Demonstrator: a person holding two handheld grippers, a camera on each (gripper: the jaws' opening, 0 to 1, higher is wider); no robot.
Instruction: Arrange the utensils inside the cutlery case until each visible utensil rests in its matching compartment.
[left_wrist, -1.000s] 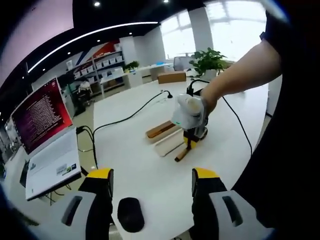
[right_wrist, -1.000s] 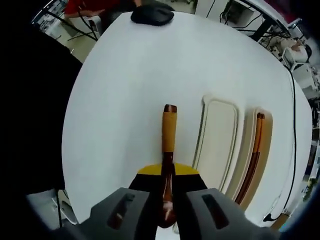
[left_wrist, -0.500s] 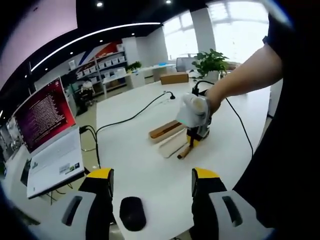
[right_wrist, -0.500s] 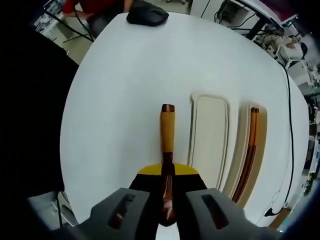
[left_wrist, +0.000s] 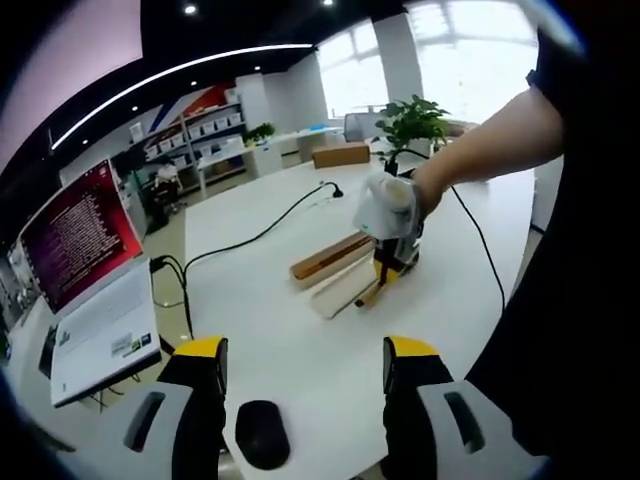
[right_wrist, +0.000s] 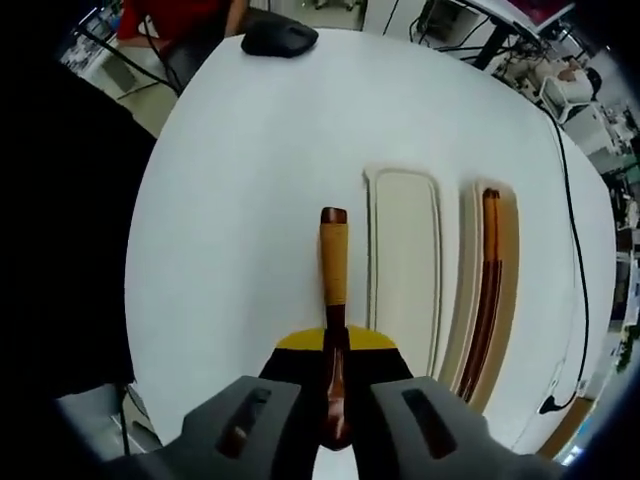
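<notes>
My right gripper (right_wrist: 334, 372) is shut on a wooden-handled utensil (right_wrist: 333, 268), whose yellow and brown handle sticks forward above the white table. Just right of it lies the cream cutlery case (right_wrist: 403, 260) with one bare compartment. A second, brown tray (right_wrist: 512, 270) beside it holds a long dark brown utensil (right_wrist: 487, 280). In the left gripper view, my left gripper (left_wrist: 303, 372) stands open over the near table edge, far from the case (left_wrist: 340, 287). There the right gripper (left_wrist: 388, 222), in a person's hand, holds the utensil (left_wrist: 372, 291) over the case.
A black mouse (left_wrist: 262, 434) lies just beyond my left jaws and also sits at the far table edge (right_wrist: 280, 38). A laptop (left_wrist: 85, 280) stands at the left. Black cables (left_wrist: 262, 230) cross the table. A plant (left_wrist: 412, 122) and a cardboard box (left_wrist: 342, 154) stand far back.
The right gripper has carried the utensil closer to the case, so the case now lies nearly parallel beside the handle. The left gripper has stayed open and hardly moved.
</notes>
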